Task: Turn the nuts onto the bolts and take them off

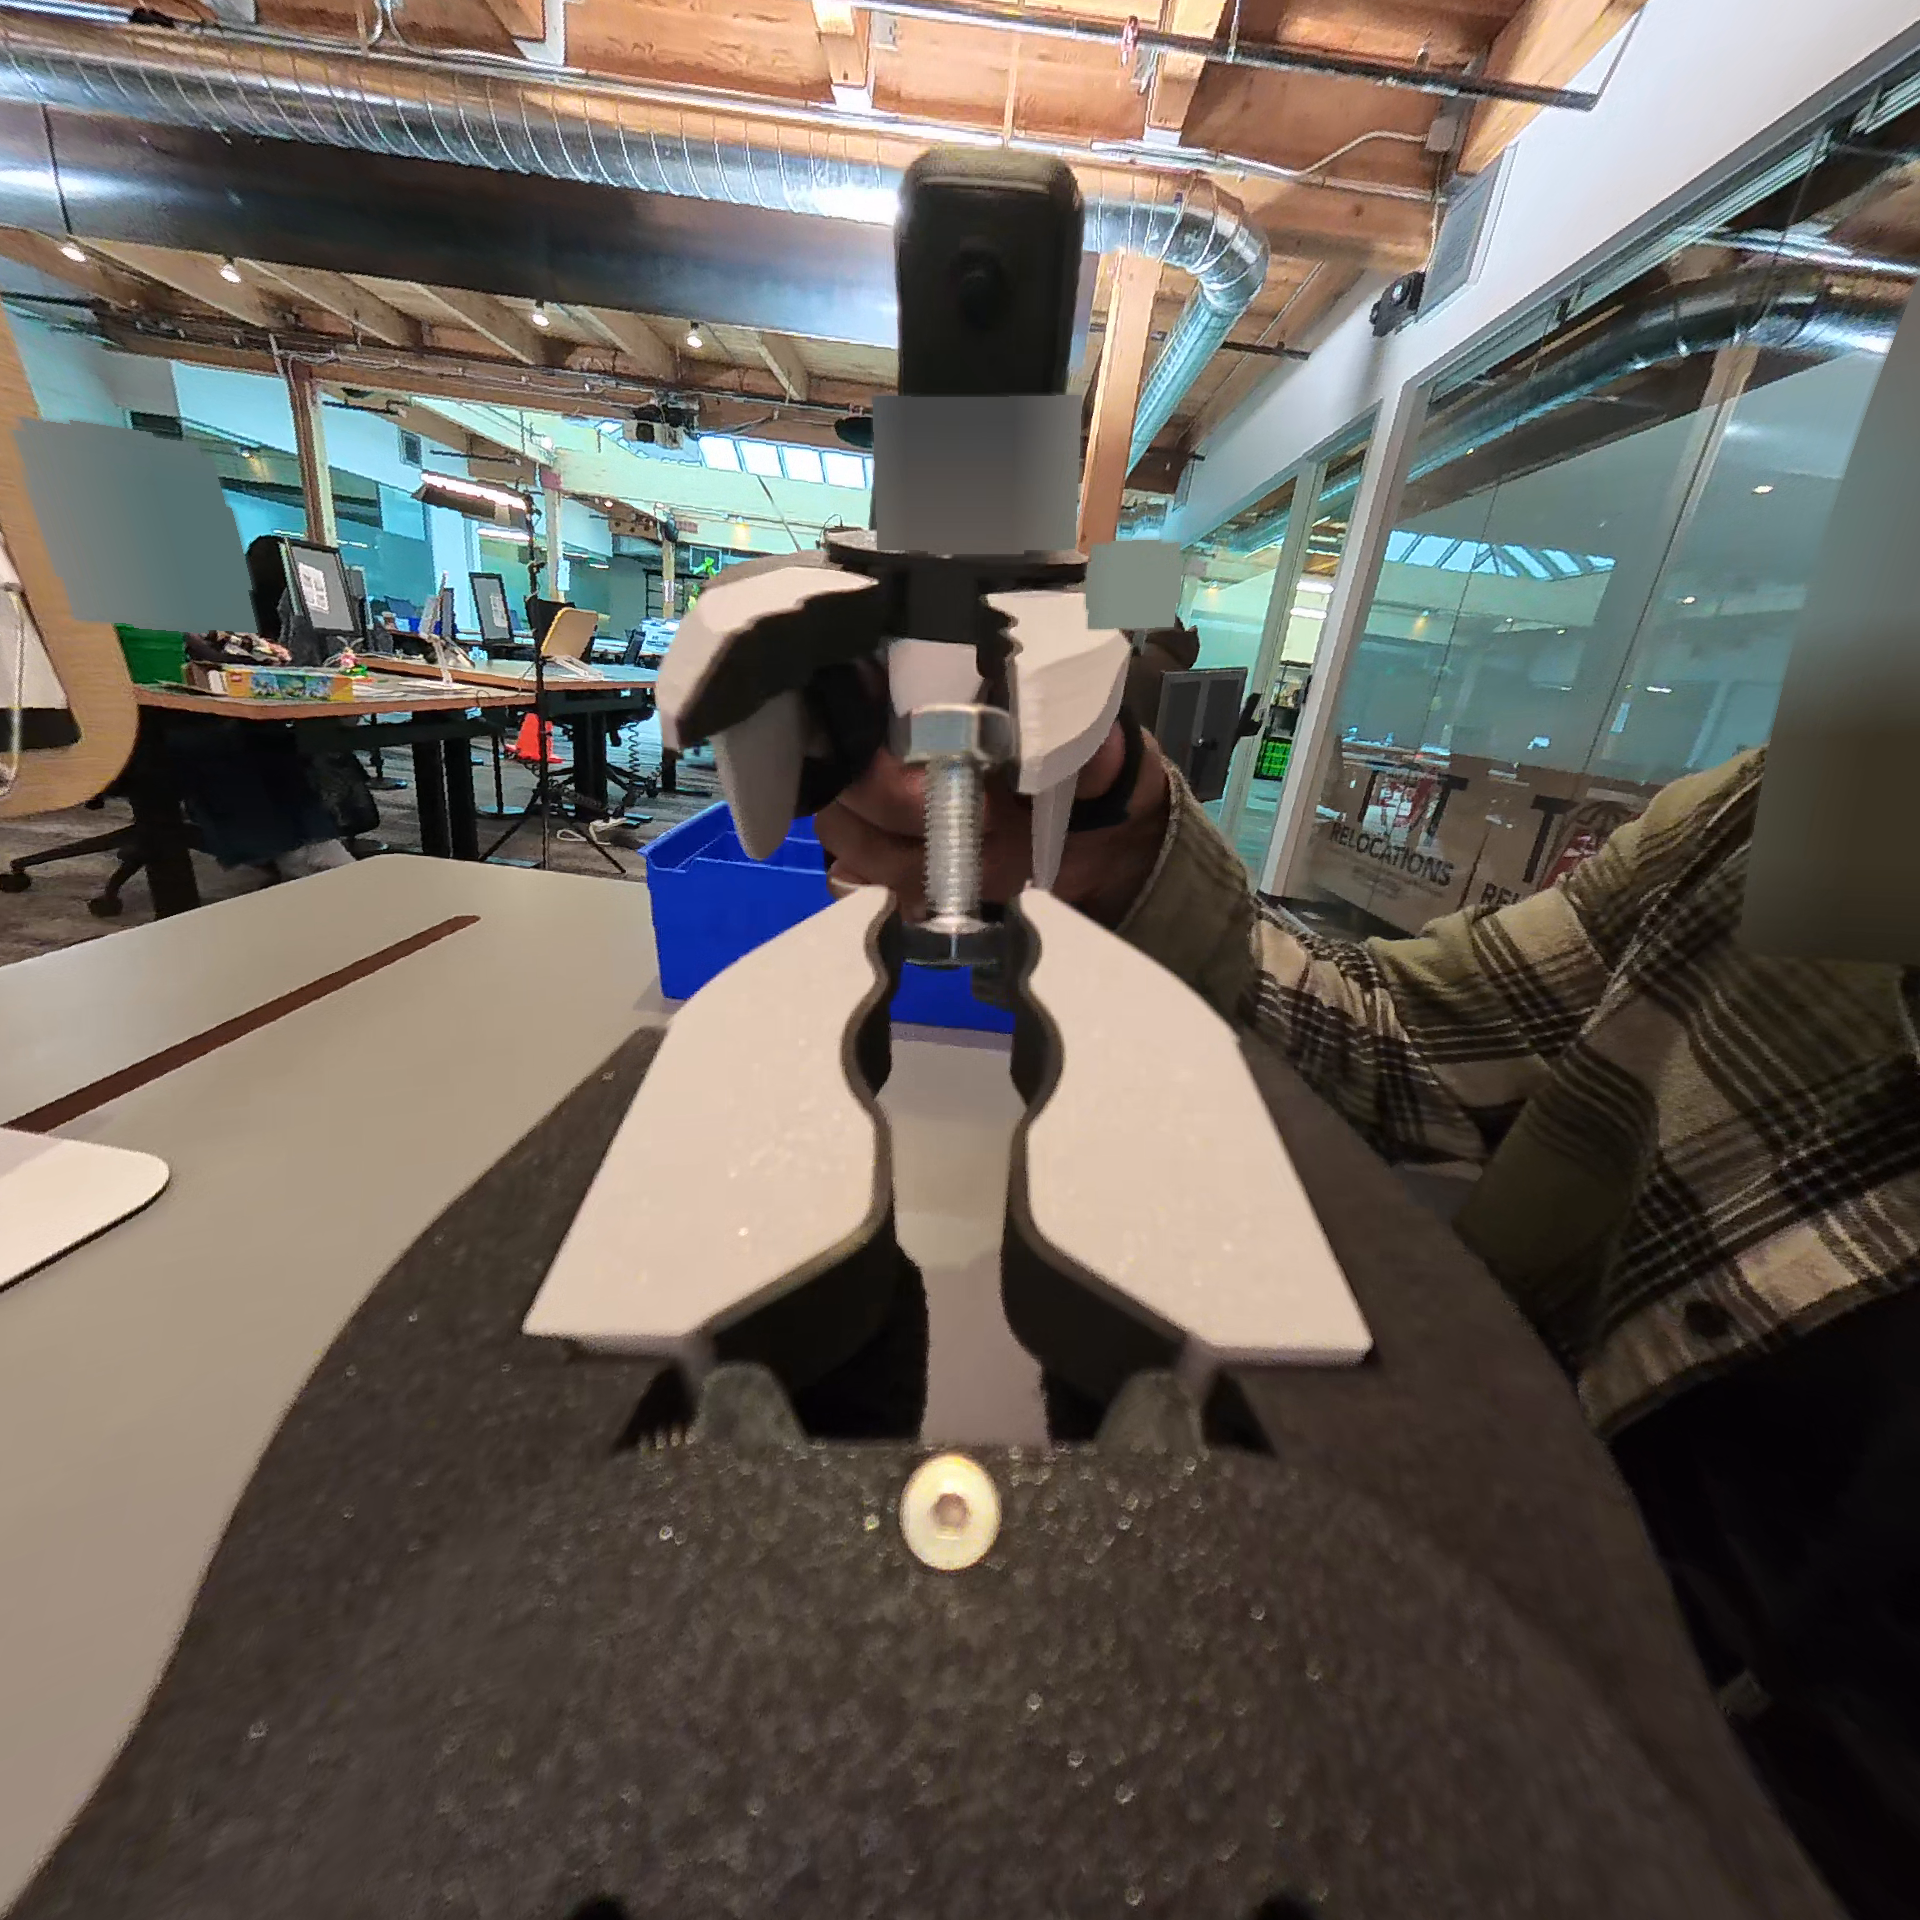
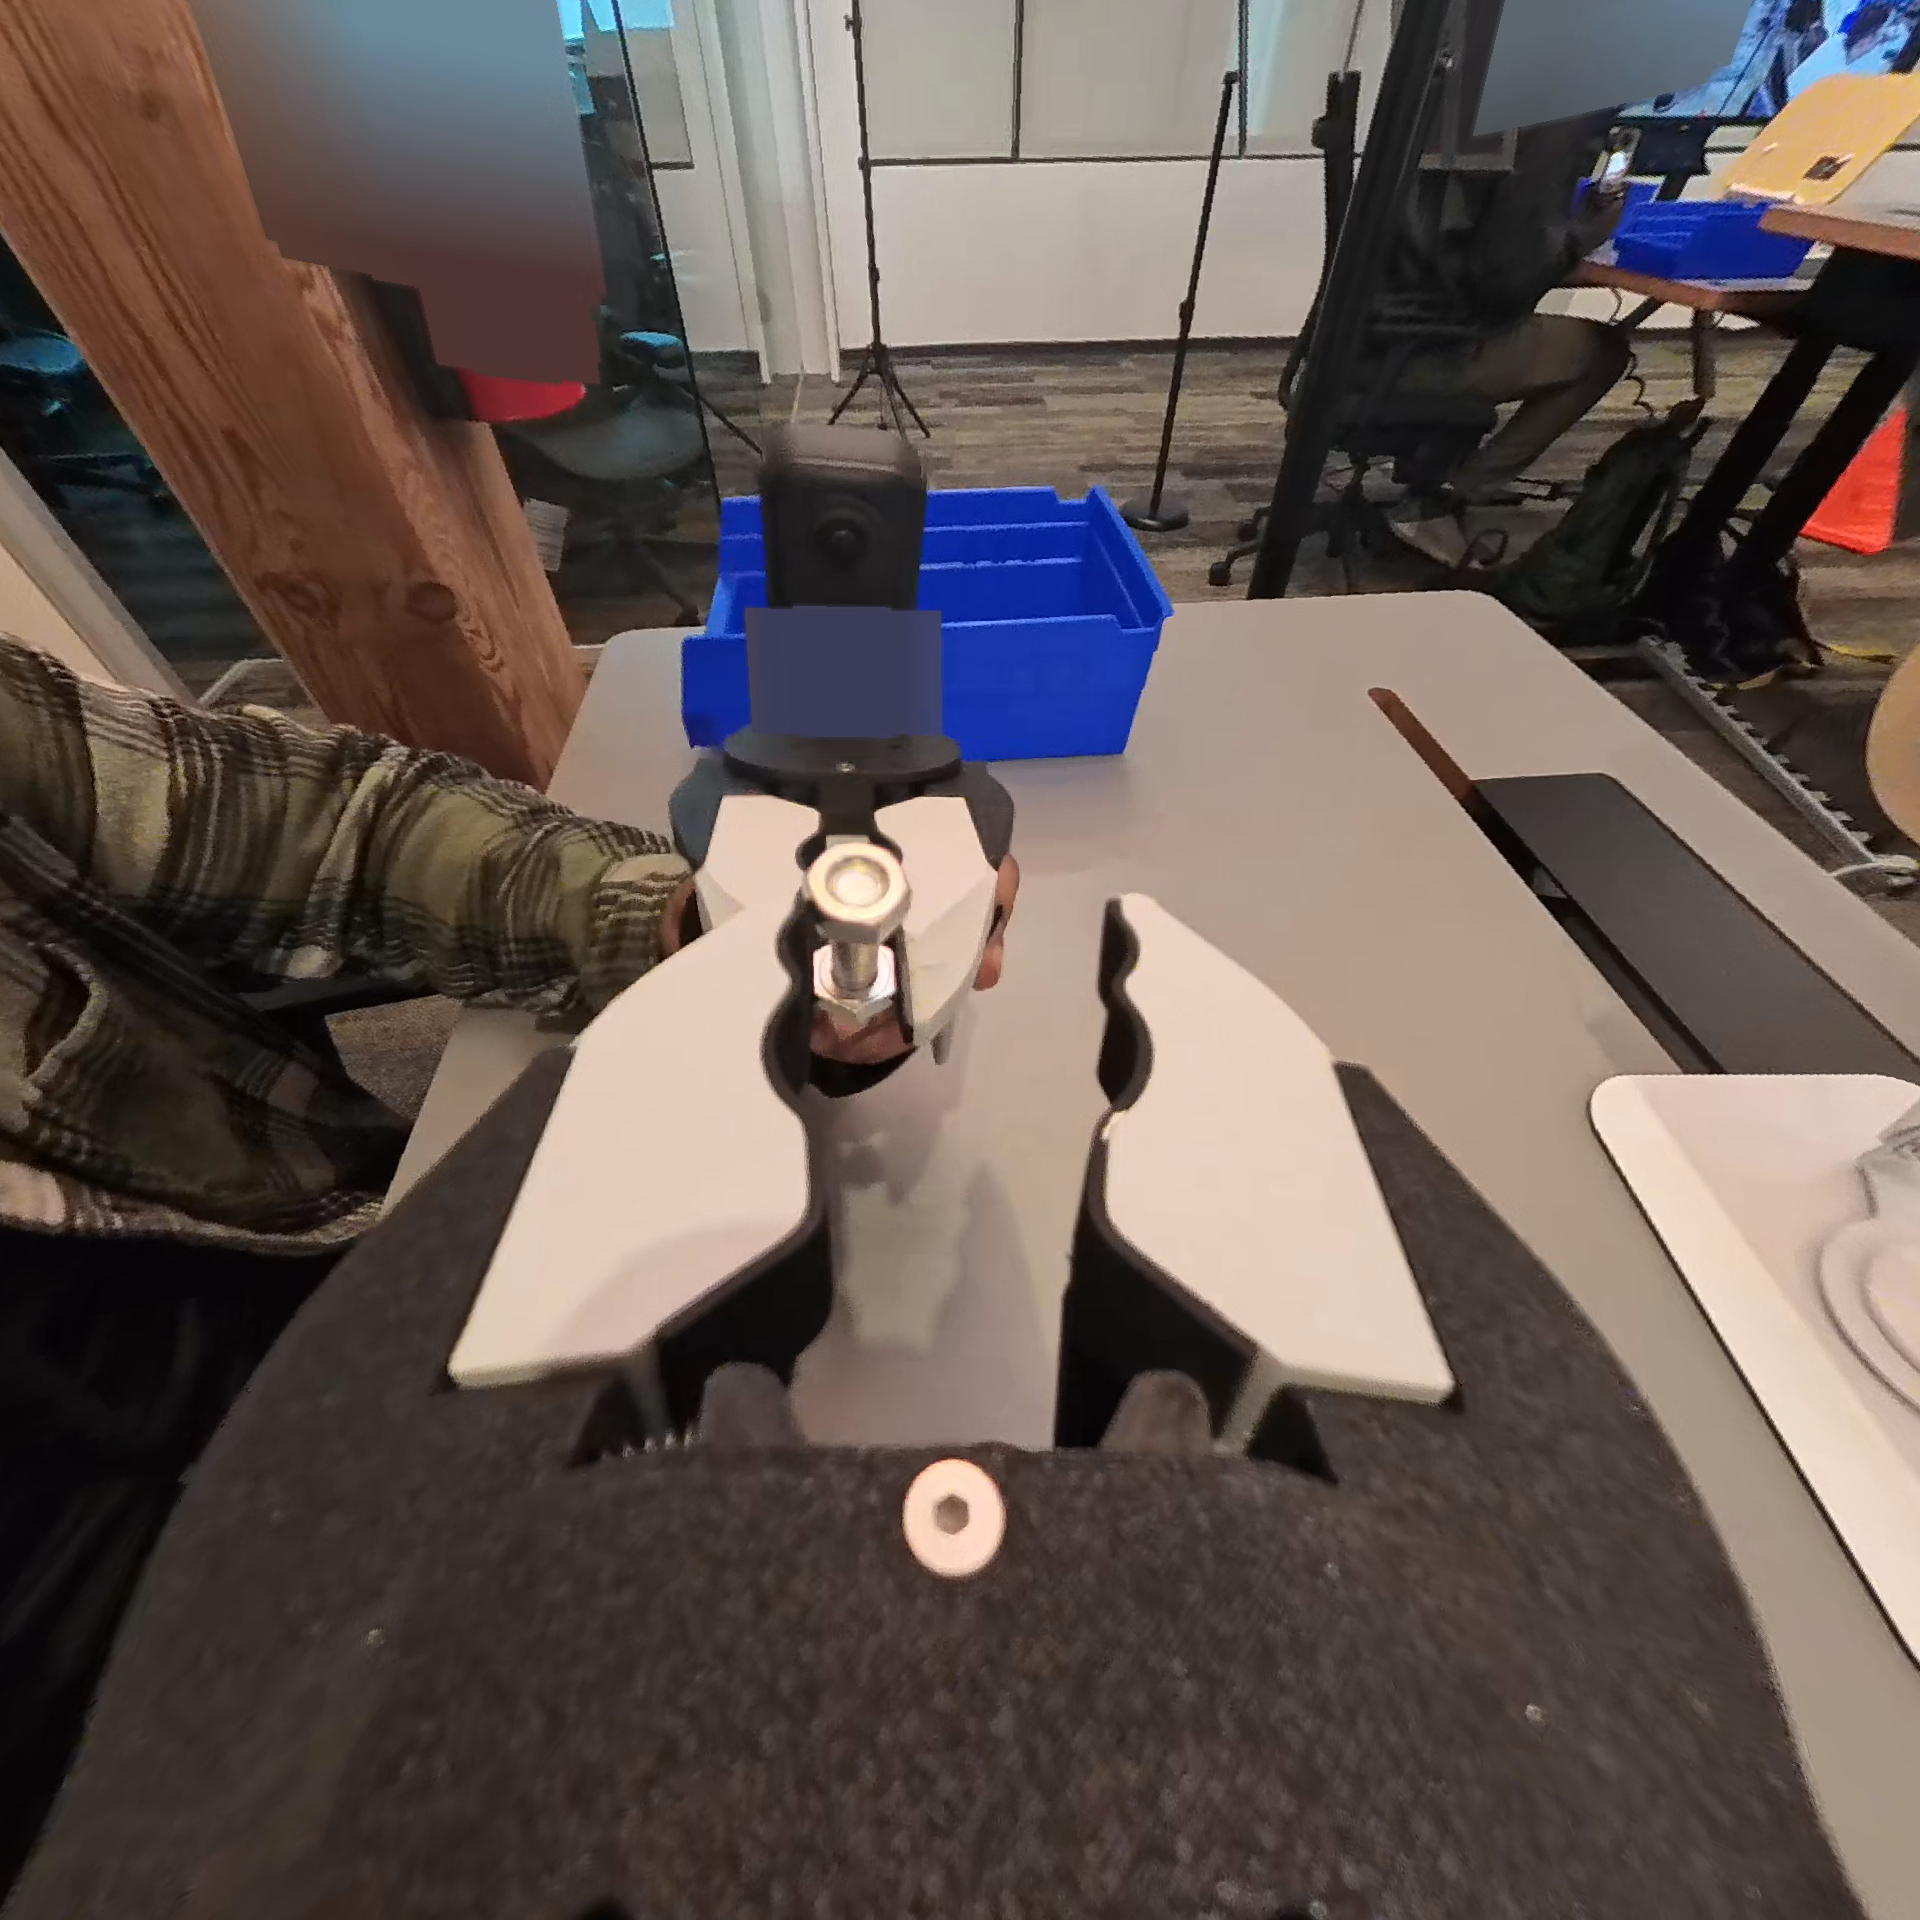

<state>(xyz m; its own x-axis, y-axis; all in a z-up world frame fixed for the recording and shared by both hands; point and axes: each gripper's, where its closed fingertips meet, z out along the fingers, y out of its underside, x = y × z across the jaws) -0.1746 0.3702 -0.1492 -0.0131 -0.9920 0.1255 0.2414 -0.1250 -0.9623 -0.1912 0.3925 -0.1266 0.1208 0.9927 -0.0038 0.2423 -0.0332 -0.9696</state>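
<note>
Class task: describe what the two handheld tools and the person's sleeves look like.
Each tool, left and right, has two pale grey fingers with black wavy inner edges on a speckled black body with a silver screw, and a black camera on top. The sleeves are green plaid.

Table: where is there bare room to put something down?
Bare grey table lies between the blue bin, the black pad and the white mat. It is crowded at the left edge, around the bolt and the plaid sleeve.
</note>
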